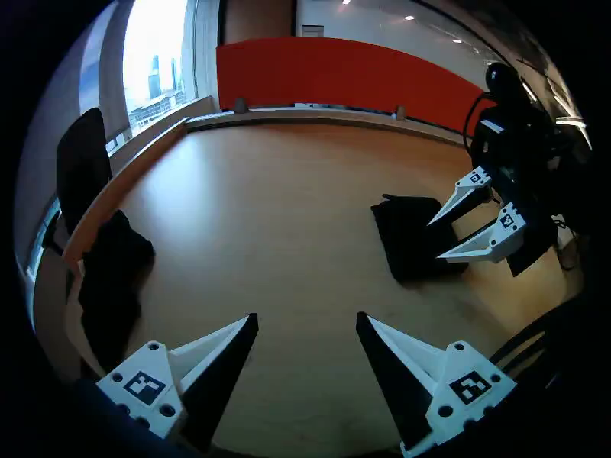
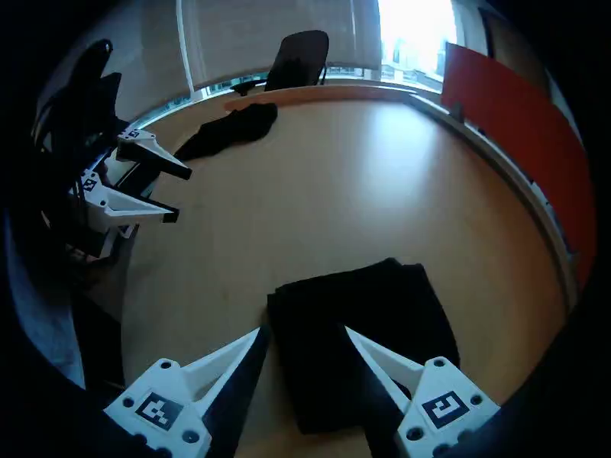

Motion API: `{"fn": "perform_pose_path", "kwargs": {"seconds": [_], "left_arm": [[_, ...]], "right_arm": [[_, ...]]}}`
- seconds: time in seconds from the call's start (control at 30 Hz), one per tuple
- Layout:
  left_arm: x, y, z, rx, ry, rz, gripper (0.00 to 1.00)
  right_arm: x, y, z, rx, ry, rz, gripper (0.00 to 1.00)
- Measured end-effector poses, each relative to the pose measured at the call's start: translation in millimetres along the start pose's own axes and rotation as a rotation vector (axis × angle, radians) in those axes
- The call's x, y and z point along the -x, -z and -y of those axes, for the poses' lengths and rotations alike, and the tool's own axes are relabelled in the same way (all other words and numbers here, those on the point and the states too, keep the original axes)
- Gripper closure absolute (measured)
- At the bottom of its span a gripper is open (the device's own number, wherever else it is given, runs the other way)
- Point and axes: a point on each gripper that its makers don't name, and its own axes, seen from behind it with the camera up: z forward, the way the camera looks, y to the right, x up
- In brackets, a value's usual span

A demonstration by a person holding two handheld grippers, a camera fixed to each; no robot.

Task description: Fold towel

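A black towel [image 2: 382,305] lies folded into a thick rectangle on the wooden table [image 2: 328,183]. In the right gripper view my right gripper [image 2: 305,330] is open and sits over the towel's near left corner, with dark cloth showing between its fingers; neither finger presses on it. The left gripper view shows the same towel [image 1: 408,237] at the right with the right gripper [image 1: 435,241] at its edge. My left gripper [image 1: 305,317] hovers open above bare table with nothing between its fingers. From the right gripper view, the left gripper [image 2: 183,196] is far off at the left.
A second black cloth [image 2: 229,130] lies crumpled at the table's far edge, also seen as the dark cloth [image 1: 114,259] hanging over that edge. A black chair [image 2: 298,57] stands behind it by the window. A red partition [image 1: 344,72] runs along another side.
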Motion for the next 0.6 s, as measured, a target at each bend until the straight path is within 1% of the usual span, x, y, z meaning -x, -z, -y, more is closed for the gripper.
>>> {"fn": "perform_pose_path", "kwargs": {"seconds": [0.27, 0.6], "left_arm": [[-2.9, 0.2, -0.3, -0.002, -0.003, -0.004, 0.05], [-2.9, 0.4, -1.7, -0.003, -0.011, -0.002, 0.05]], "right_arm": [[11.2, 9.2, -3.5, 0.025, -0.024, 0.003, 0.33], [39.9, 26.1, -7.4, 0.069, -0.062, 0.023, 0.33]]}}
